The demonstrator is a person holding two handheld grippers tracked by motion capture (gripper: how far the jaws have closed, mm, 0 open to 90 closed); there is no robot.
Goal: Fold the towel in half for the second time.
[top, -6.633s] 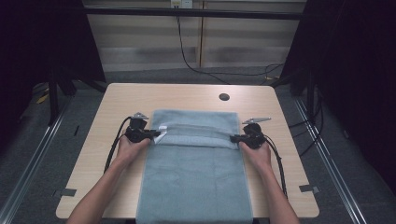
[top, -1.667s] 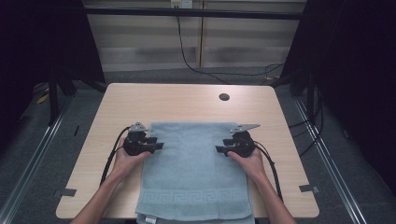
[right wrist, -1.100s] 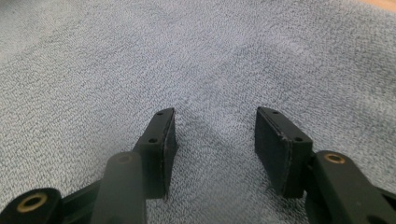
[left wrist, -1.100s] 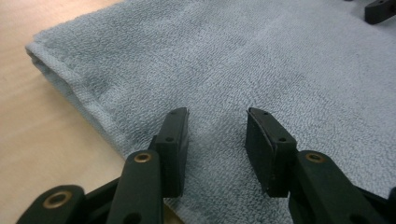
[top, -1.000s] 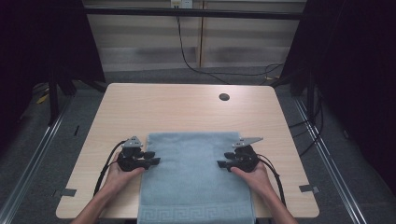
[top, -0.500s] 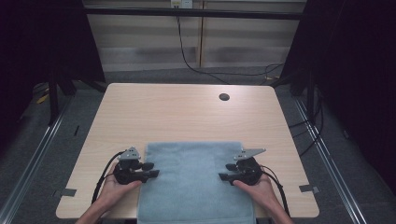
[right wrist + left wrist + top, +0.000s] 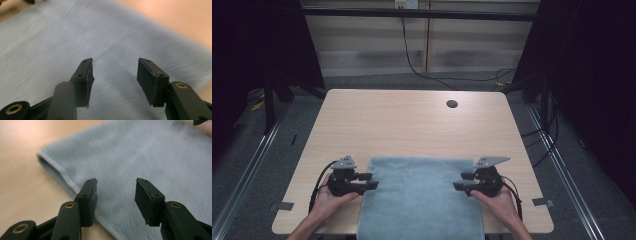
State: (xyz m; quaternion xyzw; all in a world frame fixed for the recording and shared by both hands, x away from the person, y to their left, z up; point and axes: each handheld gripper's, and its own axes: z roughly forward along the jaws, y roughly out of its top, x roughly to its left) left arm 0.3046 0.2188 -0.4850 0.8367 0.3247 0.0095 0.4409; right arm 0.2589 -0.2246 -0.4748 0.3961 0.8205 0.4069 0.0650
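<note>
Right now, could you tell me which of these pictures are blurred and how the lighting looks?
Both gripper views show the towel streaked with motion blur, while each tool's black pads stay sharp. The high view is sharp and evenly lit on the table, with dark surroundings.

Two black jaws of the right gripper (image 7: 113,75) are seen rising from the bottom edge, set well apart, with nothing gripped between the pads (image 7: 147,80). Beneath them a grey-blue towel (image 7: 75,42) is spread flat, its pile blurred into streaks. A pale wooden table (image 7: 180,20) is shown bare beyond the towel's edge at the upper right. A dark gripper tip (image 7: 31,1) is cut off at the upper left corner.
</note>
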